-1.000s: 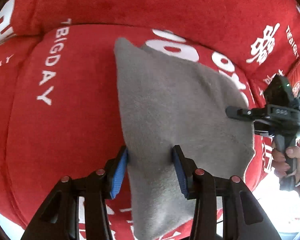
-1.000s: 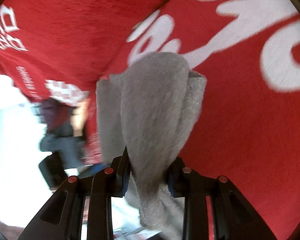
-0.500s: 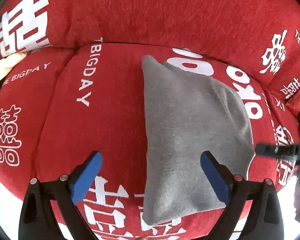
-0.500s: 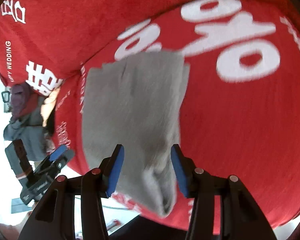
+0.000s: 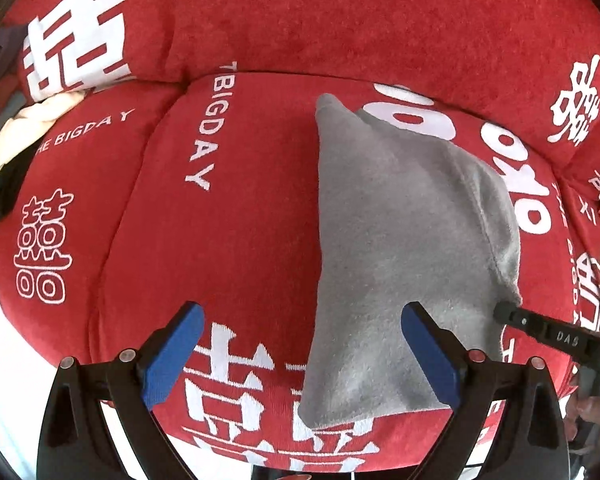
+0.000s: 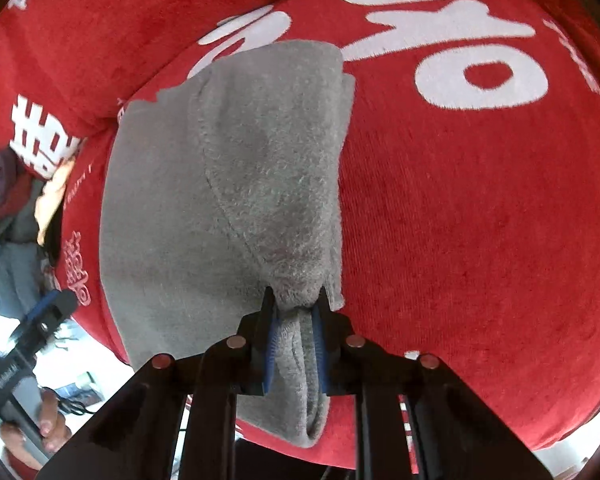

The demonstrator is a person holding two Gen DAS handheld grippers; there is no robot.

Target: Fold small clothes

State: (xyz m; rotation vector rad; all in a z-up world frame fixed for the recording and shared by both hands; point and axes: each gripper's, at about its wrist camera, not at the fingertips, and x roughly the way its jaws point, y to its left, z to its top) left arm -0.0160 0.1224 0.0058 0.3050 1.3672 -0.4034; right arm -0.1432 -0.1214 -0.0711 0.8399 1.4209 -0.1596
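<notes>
Red cushion (image 5: 240, 240): right hand-held gripper (image 6: 296, 340) has re-clamped grey garment (image 6: 220, 200).

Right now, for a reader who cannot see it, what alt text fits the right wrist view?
The right gripper is shut on a fold of the grey fleece cloth, which lies on a red sofa cushion printed with white lettering. At the left edge, the left gripper is partly visible, apart from the cloth.

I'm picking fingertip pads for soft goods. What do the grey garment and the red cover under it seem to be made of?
Grey garment: looks like fleece or terry, matte with a fuzzy nap, bunching softly in the right gripper. Red cover: seemingly a short-pile knit or chenille, finely ribbed, with white lettering apparently woven in.
</notes>
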